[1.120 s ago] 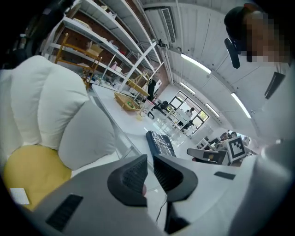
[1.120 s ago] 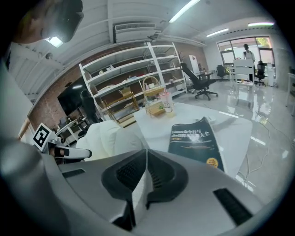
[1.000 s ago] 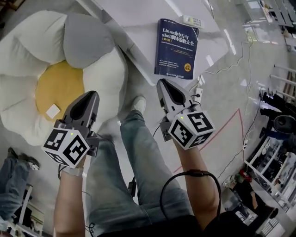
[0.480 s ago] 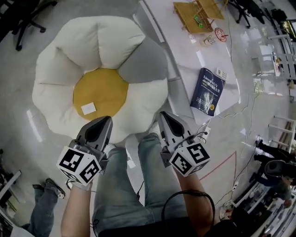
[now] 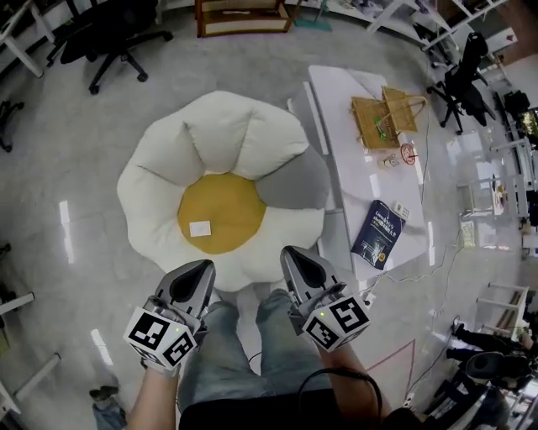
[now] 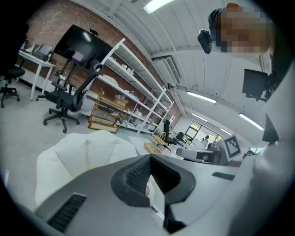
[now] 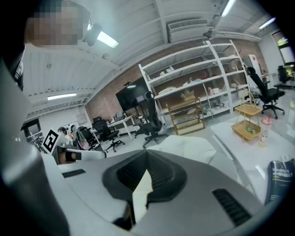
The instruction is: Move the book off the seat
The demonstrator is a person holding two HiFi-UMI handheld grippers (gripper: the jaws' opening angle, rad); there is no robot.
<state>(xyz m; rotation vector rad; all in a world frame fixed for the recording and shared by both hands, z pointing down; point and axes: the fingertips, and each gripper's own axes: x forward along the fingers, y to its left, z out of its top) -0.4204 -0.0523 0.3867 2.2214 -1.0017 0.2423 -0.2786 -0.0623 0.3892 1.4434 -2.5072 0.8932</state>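
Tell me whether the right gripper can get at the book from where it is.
Probably yes: the book lies flat on the table, nothing between it and the right gripper. The fingers are shut, so they must open first.

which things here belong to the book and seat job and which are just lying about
Job: book, lying on the white table; flower-shaped seat; left gripper and right gripper, both shut, empty.
Lying about: wooden basket on the table; black office chair; low wooden shelf.
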